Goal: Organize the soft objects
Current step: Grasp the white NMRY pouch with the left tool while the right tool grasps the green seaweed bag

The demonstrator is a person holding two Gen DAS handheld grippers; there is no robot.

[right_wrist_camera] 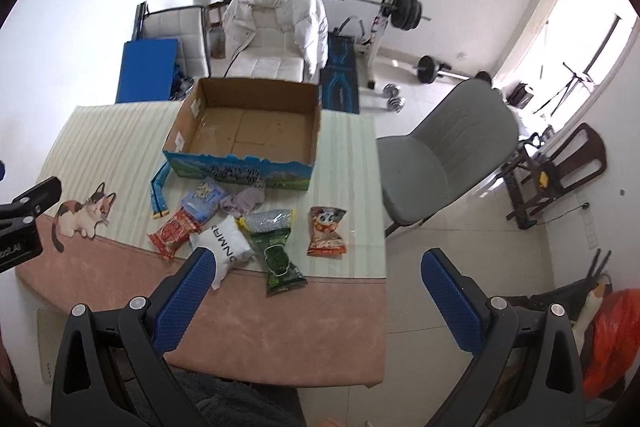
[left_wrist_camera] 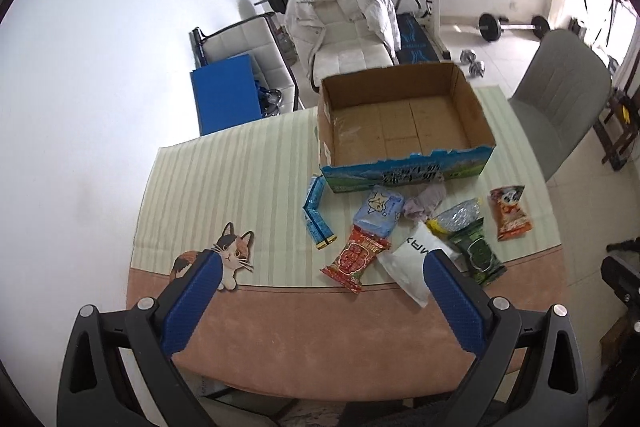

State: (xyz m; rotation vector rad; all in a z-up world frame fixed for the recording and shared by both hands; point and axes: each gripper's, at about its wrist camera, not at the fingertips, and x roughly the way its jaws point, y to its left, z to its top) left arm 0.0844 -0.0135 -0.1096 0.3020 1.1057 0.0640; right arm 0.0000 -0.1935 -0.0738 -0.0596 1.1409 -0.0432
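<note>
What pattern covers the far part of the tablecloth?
Pale green and cream stripes on the tablecloth, clearest in the left wrist view.

Two black plastic two-finger grippers, left (left_wrist_camera: 324,297) and right (right_wrist_camera: 316,293), each with blue dimpled rubber finger pads (left_wrist_camera: 192,301) and silver round screws (left_wrist_camera: 145,303) at lower frame.
</note>
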